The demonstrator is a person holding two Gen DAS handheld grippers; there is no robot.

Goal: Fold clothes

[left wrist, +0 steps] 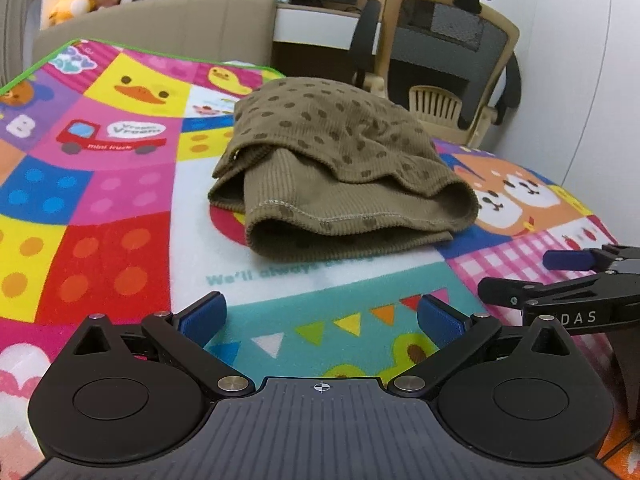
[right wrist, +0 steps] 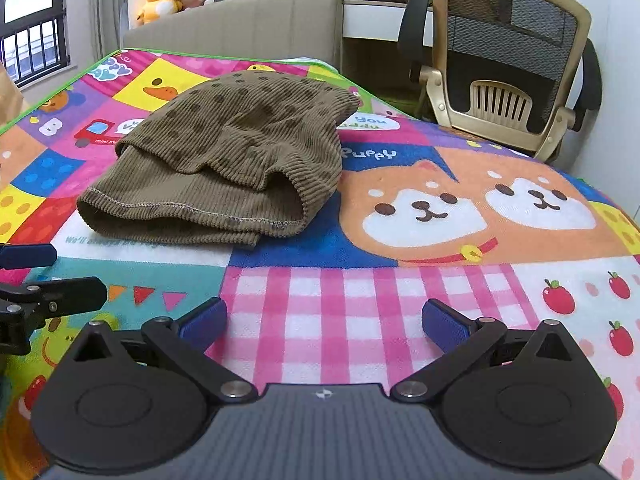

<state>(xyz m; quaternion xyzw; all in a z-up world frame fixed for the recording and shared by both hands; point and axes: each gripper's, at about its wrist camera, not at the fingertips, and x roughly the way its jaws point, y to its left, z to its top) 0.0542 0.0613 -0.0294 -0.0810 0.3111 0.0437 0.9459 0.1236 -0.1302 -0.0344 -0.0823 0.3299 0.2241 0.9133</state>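
Olive garment [left wrist: 336, 164] lies folded mid-blanket [left wrist: 120, 200]; I hold left hand-held gripper [left wrist: 320, 322] and right hand-held gripper [right wrist: 324, 322] wide, clear of it.

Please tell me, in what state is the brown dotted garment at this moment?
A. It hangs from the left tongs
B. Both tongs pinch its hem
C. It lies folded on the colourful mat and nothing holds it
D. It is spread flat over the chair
C: the garment lies folded in layers on the mat, while the left tongs and right tongs are open and short of it.
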